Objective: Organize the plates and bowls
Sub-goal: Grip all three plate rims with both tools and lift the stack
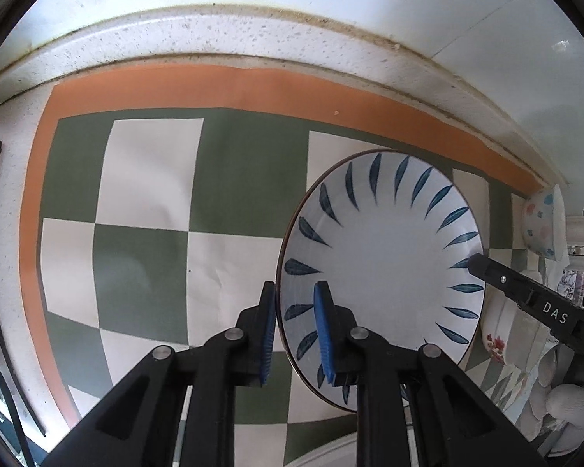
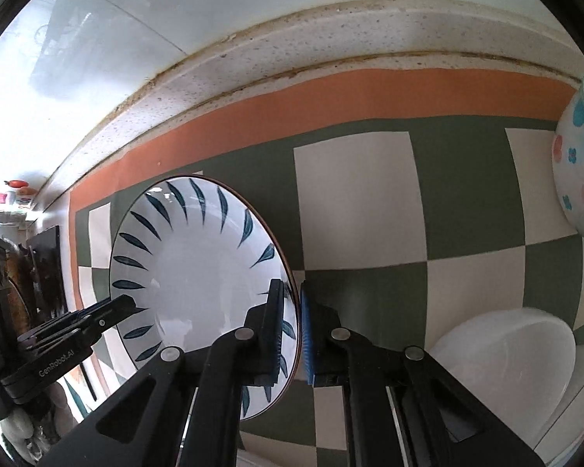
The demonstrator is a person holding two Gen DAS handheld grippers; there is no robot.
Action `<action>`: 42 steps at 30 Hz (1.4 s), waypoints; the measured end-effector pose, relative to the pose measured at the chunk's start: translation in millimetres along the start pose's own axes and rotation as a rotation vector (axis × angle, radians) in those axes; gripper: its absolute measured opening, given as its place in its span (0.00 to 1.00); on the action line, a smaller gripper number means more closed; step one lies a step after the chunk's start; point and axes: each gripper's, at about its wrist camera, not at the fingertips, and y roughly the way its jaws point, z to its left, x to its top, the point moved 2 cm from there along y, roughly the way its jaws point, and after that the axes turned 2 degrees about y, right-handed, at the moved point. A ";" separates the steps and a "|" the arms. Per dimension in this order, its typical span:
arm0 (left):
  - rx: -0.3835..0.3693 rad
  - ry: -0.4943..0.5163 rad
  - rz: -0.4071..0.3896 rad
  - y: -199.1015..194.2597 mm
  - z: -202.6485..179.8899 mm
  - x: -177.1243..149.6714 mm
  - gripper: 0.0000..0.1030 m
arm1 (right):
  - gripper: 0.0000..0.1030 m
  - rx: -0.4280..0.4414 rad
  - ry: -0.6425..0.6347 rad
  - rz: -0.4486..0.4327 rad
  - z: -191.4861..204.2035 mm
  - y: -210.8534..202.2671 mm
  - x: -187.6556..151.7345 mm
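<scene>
1. I had both grippers clamped on one item: the round white ceramic plate with dark blue leaf strokes around its rim (image 1: 381, 272). It sat over the green-and-white checkered mat with the orange border (image 1: 144, 257) on the speckled white counter (image 1: 214, 35).
2. Left gripper (image 1: 298, 334): fingers (image 1: 323, 334) closed on the plate's near-left rim, one blue pad on the inside face, one on the outside.
3. Right gripper (image 2: 292, 330): same pinch on the opposite rim, its fingers (image 2: 306, 334) shut to plate thickness. No gap showed at either pad.
4. I couldn't tell whether the plate rested on the mat or was already clear of it; it looked tilted in both views.
5. Handling call: stiff, glazed, so slick under the pads; brittle, and heavy enough to pivot in a one-sided rim pinch. Two opposed rim grips were the right hold. I judged both hands had to move together, since twisting one against the other risked a slip or a chipped edge.
6. Neighbours to avoid: white bowl with pink and blue spots (image 2: 576, 179) on the right, plain white bowl (image 2: 506, 369) near the right gripper.
</scene>
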 end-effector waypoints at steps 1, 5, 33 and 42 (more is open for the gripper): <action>0.003 0.002 -0.008 1.0 -7.4 -0.1 0.16 | 0.10 0.001 -0.002 -0.005 0.2 -1.9 -1.8; 0.005 0.006 -0.029 -12.0 -13.9 -8.5 0.16 | 0.10 0.019 -0.010 -0.018 7.6 -13.4 -14.8; -0.008 0.063 -0.128 -96.9 -35.5 -164.2 0.16 | 0.10 0.153 -0.094 -0.090 -14.5 -121.5 -185.2; 0.002 0.022 -0.044 -55.3 -30.2 -203.9 0.16 | 0.10 0.125 -0.127 -0.006 -33.7 -92.7 -224.3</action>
